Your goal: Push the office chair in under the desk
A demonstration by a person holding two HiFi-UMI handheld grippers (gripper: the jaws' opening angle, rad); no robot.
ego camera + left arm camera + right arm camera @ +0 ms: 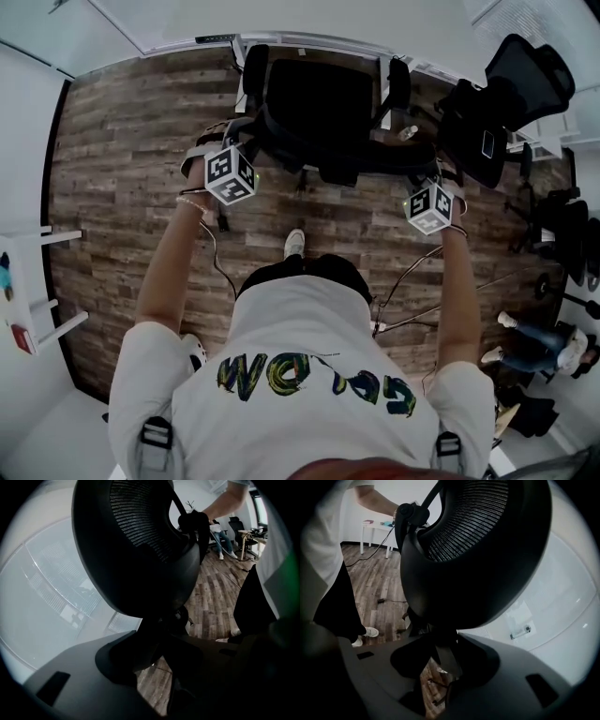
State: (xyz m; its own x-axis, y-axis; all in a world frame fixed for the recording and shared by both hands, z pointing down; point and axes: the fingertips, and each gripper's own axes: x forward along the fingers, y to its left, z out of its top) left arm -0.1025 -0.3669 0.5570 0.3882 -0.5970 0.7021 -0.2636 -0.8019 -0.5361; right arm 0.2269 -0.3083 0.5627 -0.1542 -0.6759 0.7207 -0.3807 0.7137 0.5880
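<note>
The black office chair (314, 108) stands on the wood floor, its seat at the edge of the white desk (309, 23). My left gripper (242, 142) is at the left side of the chair's back and my right gripper (424, 173) at the right side. In the left gripper view the mesh headrest (140, 531) looms above, and my left gripper (154, 667) is shut on a black part of the chair's back. In the right gripper view the headrest (483, 541) fills the top, and my right gripper (440, 667) is shut on a black strut of the chair.
A second black chair (520, 84) stands at the right, with more dark gear behind it. A small white table (37, 281) sits at the left wall. Cables (412, 281) trail over the floor. Another person (539, 342) sits at the lower right.
</note>
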